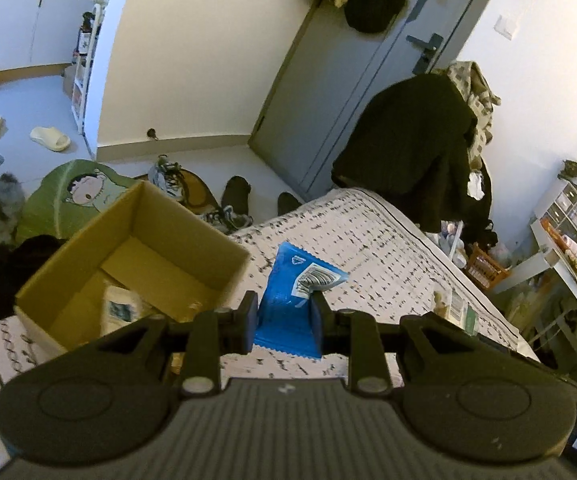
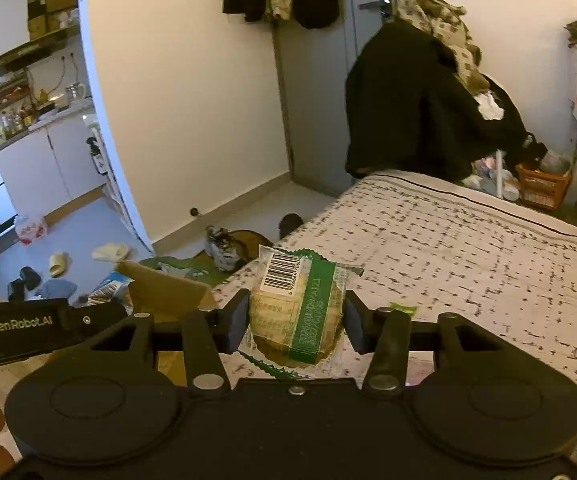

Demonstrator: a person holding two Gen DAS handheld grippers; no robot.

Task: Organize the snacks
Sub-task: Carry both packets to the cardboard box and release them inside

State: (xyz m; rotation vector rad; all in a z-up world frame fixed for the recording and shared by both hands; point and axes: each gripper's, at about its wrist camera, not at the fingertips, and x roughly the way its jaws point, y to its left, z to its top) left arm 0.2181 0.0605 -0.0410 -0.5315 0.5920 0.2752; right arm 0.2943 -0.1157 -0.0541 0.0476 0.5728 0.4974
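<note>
Left of the left claw (image 1: 284, 316) on the bed (image 1: 388, 240), a cardboard box (image 1: 136, 240) waits; that claw pinches a light, crinkly blue packet (image 1: 292, 292) mid-body, while the right claw (image 2: 294, 316) clamps a soft, crushable green-banded pastry (image 2: 300, 312) by its sides.

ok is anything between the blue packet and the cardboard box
Nothing visible. The left hand-held gripper holds the blue packet above the bedspread, and the open cardboard box sits just to its left with only one snack pack inside.
</note>
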